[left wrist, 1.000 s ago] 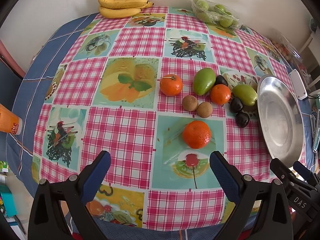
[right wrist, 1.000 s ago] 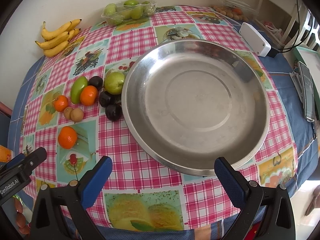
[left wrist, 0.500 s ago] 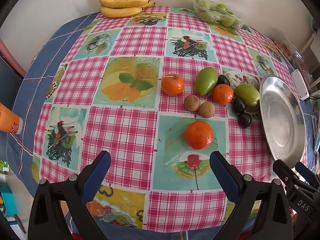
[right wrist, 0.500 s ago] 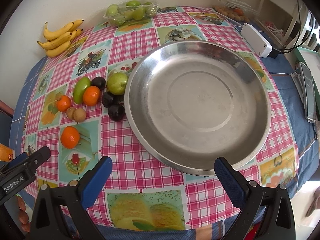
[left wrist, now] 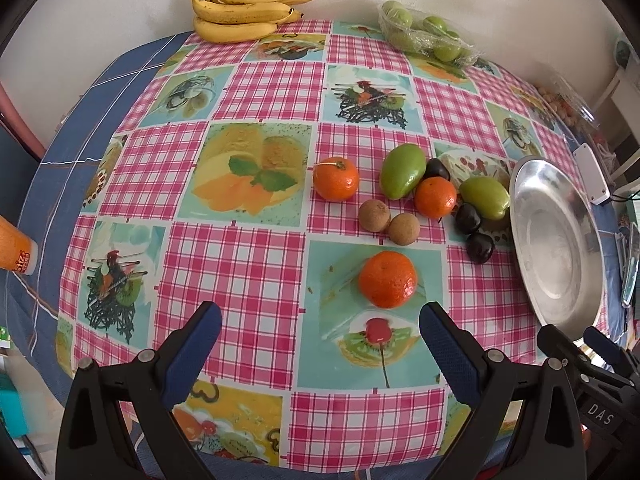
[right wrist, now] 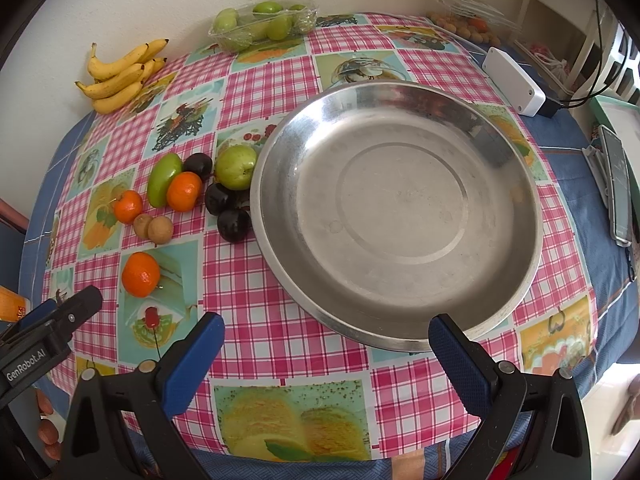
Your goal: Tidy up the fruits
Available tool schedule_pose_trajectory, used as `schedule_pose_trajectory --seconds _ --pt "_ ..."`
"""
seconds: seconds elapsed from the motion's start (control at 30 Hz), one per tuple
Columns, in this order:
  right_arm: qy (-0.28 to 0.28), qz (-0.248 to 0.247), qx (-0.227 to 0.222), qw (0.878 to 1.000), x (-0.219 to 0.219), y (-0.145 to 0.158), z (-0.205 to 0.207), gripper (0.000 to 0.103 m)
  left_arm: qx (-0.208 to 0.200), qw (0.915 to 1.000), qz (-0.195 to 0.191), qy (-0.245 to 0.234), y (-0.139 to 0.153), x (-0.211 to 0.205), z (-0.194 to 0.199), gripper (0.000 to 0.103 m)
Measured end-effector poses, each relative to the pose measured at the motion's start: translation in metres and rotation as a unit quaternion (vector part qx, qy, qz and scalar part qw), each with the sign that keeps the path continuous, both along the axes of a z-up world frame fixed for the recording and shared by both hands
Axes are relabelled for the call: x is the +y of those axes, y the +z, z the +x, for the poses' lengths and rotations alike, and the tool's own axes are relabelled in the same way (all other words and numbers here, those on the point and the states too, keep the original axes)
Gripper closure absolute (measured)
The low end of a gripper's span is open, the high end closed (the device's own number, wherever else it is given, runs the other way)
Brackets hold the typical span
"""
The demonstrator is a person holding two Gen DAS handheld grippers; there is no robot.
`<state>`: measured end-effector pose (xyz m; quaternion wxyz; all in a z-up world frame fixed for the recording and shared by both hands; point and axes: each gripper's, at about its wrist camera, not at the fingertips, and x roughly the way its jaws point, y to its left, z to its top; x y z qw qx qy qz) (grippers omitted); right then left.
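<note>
Loose fruit lies on the checked tablecloth: a near orange (left wrist: 387, 279) (right wrist: 140, 274), two more oranges (left wrist: 336, 178) (left wrist: 435, 197), two green mangoes (left wrist: 402, 171) (left wrist: 485, 197), two brown kiwis (left wrist: 374, 216), and dark plums (left wrist: 468, 218). An empty steel plate (left wrist: 556, 240) (right wrist: 400, 208) sits to their right. My left gripper (left wrist: 320, 322) is open and empty, just short of the near orange. My right gripper (right wrist: 326, 332) is open and empty at the plate's near rim.
A banana bunch (left wrist: 244, 12) and a wrapped tray of green fruit (left wrist: 424, 34) stand at the back by the wall. A white box (right wrist: 514, 80) and a phone (right wrist: 616, 184) lie right of the plate. An orange cup (left wrist: 16, 248) is at the left edge.
My left gripper has crept forward and slightly left toward the near orange. The right gripper has shifted a little left. Both stay open.
</note>
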<state>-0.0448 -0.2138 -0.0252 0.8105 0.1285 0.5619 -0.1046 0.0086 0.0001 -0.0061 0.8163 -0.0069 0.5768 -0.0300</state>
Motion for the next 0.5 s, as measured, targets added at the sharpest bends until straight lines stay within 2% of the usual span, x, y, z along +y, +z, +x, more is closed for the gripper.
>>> schedule_pose_trajectory --seconds 0.2,0.3,0.4,0.5 --pt "0.009 0.01 -0.012 1.0 0.003 0.002 0.002 0.0 -0.023 0.9996 -0.015 0.01 0.004 0.003 0.002 0.004" --pt "0.012 0.025 -0.033 0.999 0.006 0.004 0.004 0.0 -0.042 0.9988 -0.01 0.022 0.008 0.006 0.006 0.004" --pt "0.01 0.046 -0.058 0.997 0.01 0.008 0.01 0.0 -0.039 0.9989 -0.012 0.021 0.009 0.009 0.012 0.004" --pt "0.023 0.082 -0.057 0.995 0.018 0.007 0.022 0.0 -0.026 0.9988 -0.034 0.023 0.008 0.015 0.021 0.004"
